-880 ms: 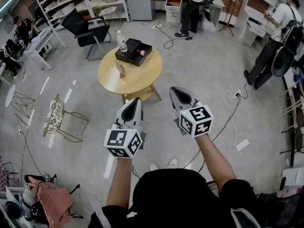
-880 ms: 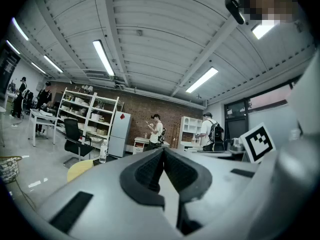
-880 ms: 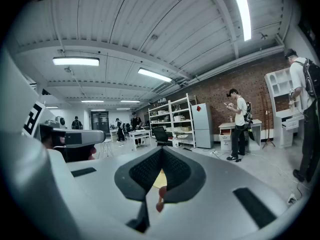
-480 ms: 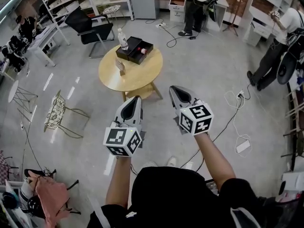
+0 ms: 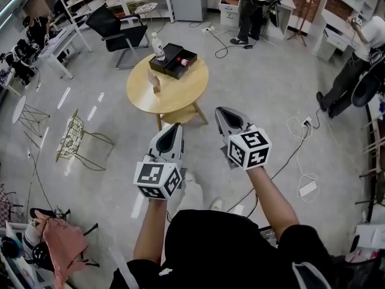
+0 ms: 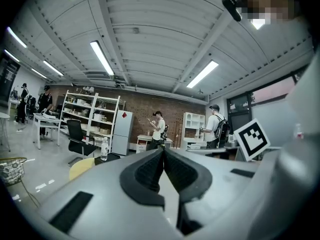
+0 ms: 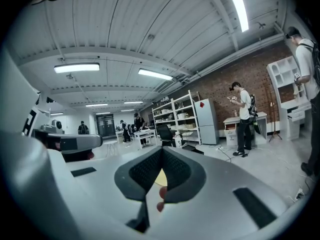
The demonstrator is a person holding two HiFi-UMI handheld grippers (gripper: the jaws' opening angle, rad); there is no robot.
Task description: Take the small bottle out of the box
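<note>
A round wooden table (image 5: 171,95) stands a few steps ahead of me. On its far side lies an open black box (image 5: 172,61), and a small red-and-white bottle (image 5: 184,62) rests inside it. A clear water bottle (image 5: 157,46) stands upright beside the box. Both grippers are held out in front of my body, well short of the table. My left gripper (image 5: 175,127) is shut and holds nothing; its pads meet (image 6: 163,153). My right gripper (image 5: 221,111) is shut too, also with nothing in it (image 7: 161,151). The left gripper view shows the water bottle (image 6: 104,148) far off.
A black office chair (image 5: 118,31) stands behind the table. A wire stool (image 5: 70,144) is on the floor to the left. Cables and a white power strip (image 5: 307,186) lie to the right. People stand by the shelves and desks at the back.
I have stepped forward: a shoe now shows under the left gripper, and the floor has slid by. Both grippers stay shut and level in front of me.
</note>
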